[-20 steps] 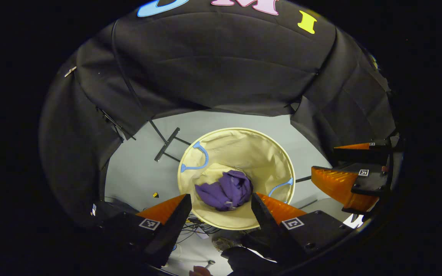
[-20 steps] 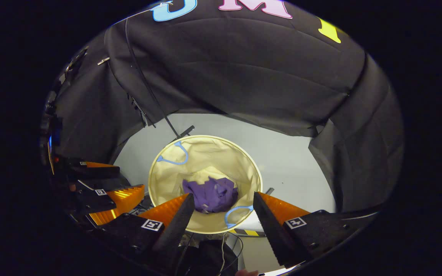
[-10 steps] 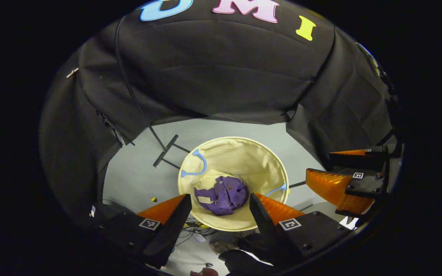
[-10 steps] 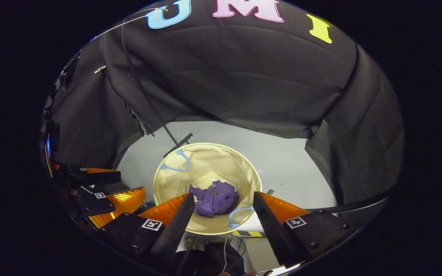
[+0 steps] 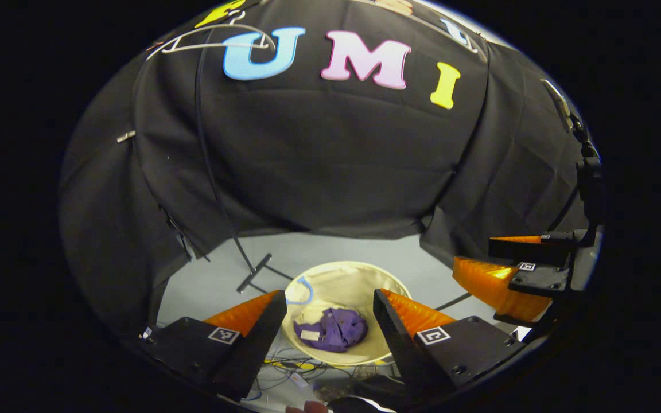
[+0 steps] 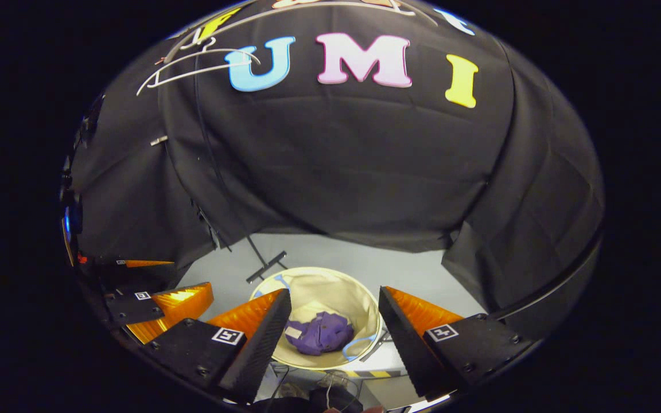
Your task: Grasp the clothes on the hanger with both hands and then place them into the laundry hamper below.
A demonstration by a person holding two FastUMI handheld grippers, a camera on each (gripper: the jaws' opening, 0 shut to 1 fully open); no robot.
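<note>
Seen from the left gripper view, I have lifted both claws clear of the laundry hamper, which now sits smaller and lower in frame than it did a second ago. At far left, high on the booth wall, the bare hanger has come into sight, nothing draped on it. My left claw stands wide, fingers apart and holding nothing. Between those fingers lie the purple clothes, crumpled at the bottom of the hamper, well below both claws. Just beyond the hamper's left rim, the foot of the rack stand rests on the grey floor. At right, my right claw hovers beside the left, also spread wide and empty.

The right gripper view tells the same story: the hanger empty up top, the clothes settled inside the hamper, the right claw open above them.

By my reading, the drop is made and the task looks complete; only the retreat is left.
</note>
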